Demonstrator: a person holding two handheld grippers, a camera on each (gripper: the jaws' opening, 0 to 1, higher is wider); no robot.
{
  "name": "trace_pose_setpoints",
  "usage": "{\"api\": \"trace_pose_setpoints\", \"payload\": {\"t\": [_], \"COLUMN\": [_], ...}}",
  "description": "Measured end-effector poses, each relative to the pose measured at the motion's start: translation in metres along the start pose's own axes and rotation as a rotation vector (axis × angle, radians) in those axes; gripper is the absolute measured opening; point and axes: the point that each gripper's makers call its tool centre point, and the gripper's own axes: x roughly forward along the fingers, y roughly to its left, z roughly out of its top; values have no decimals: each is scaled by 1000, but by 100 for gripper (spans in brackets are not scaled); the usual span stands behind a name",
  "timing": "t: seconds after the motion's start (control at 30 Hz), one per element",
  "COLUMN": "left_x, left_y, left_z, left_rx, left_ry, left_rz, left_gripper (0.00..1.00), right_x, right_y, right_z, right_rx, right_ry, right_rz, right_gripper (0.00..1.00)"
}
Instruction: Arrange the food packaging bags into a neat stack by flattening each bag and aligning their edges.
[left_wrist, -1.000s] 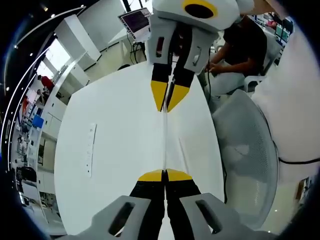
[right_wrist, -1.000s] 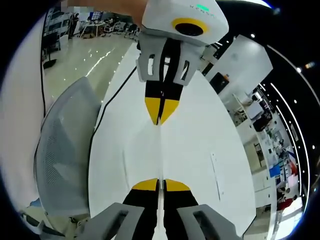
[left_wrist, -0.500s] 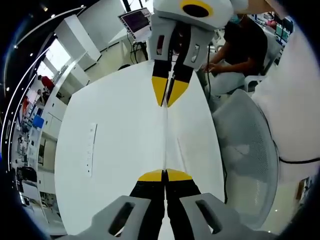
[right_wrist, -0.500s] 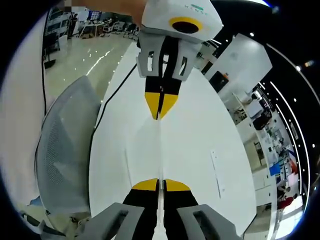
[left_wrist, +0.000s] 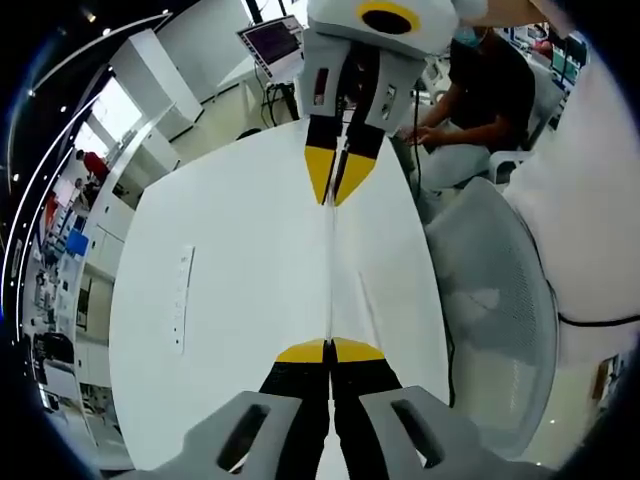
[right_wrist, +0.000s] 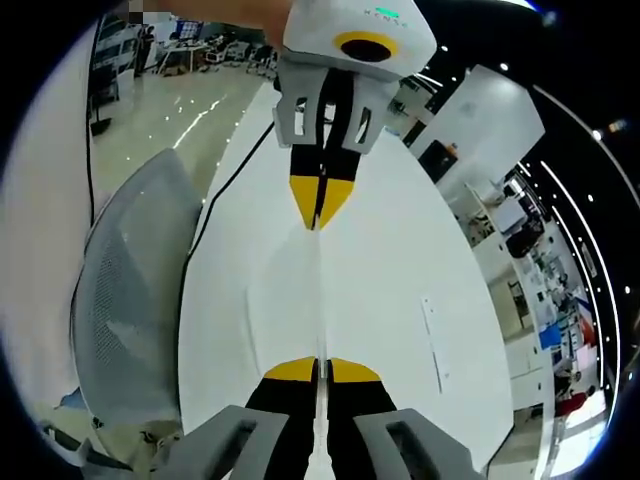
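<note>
A white food packaging bag (left_wrist: 347, 288) hangs edge-on above the white table (left_wrist: 220, 250), stretched thin between both grippers. My left gripper (left_wrist: 329, 351) is shut on its near end in the left gripper view. The right gripper (left_wrist: 335, 196) comes in from the top there, shut on the far end. In the right gripper view the bag (right_wrist: 292, 290) runs from my right gripper (right_wrist: 321, 369), shut on it, up to the left gripper (right_wrist: 318, 221), which pinches the other end. Yellow fingertips meet on the bag at both ends.
A grey mesh office chair (left_wrist: 490, 300) stands beside the table's edge, also the chair (right_wrist: 125, 300) in the right gripper view. A white strip (left_wrist: 182, 300) lies flat on the table. A seated person (left_wrist: 480, 90) and a monitor (left_wrist: 272, 42) are beyond the far end.
The two grippers have drawn slightly farther apart, each looking a little more distant in the other's view, and the bag between them is pulled longer and tauter.
</note>
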Motion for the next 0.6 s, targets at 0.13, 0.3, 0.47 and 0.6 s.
{"api": "trace_pose_setpoints", "payload": {"t": [0.13, 0.3, 0.47, 0.6], "left_x": [0, 0, -1, 0], "left_y": [1, 1, -1, -1], "left_z": [-1, -2, -1, -1], "left_rx": [0, -1, -2, -2], "left_ry": [1, 1, -1, -1], "left_rz": [2, 2, 3, 2], "left_gripper": [0, 0, 0, 0], "right_x": [-1, -2, -2, -3], "right_y": [0, 1, 0, 1], "right_z": [-3, -5, -7, -7], "right_rx": [-1, -1, 0, -1], "right_ry": [8, 10, 11, 13], "right_rz": [1, 3, 1, 1], "right_gripper": [0, 0, 0, 0]}}
